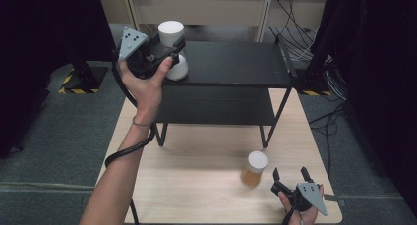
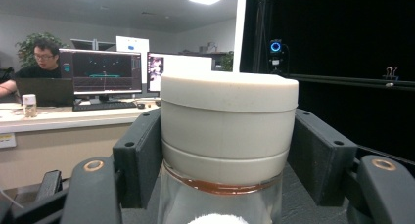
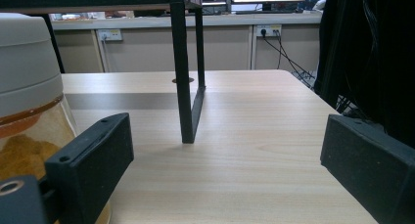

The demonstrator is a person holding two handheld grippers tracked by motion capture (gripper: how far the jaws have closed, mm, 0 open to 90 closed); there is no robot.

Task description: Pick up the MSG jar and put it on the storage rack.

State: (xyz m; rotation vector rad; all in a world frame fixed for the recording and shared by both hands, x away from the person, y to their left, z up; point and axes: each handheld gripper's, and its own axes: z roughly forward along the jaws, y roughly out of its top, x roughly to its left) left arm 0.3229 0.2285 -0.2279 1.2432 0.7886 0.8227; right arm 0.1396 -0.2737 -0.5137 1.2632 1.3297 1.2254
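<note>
The high view looks down and forward over the wooden tabletop point(image 1: 206, 185) and black shelf point(image 1: 231, 63). The left gripper view faces a white-lidded jar point(image 2: 227, 131) up close; the right gripper view skims low across the tabletop, sharing the shelf's leg point(image 3: 183, 87).

Black metal two-tier shelf rack point(image 1: 231, 63) standing on light wooden table point(image 1: 196, 181); behind, dark computer monitors point(image 2: 103, 72) on pale desk point(image 2: 63, 117); grey carpeted floor point(image 1: 49, 136) around.
</note>
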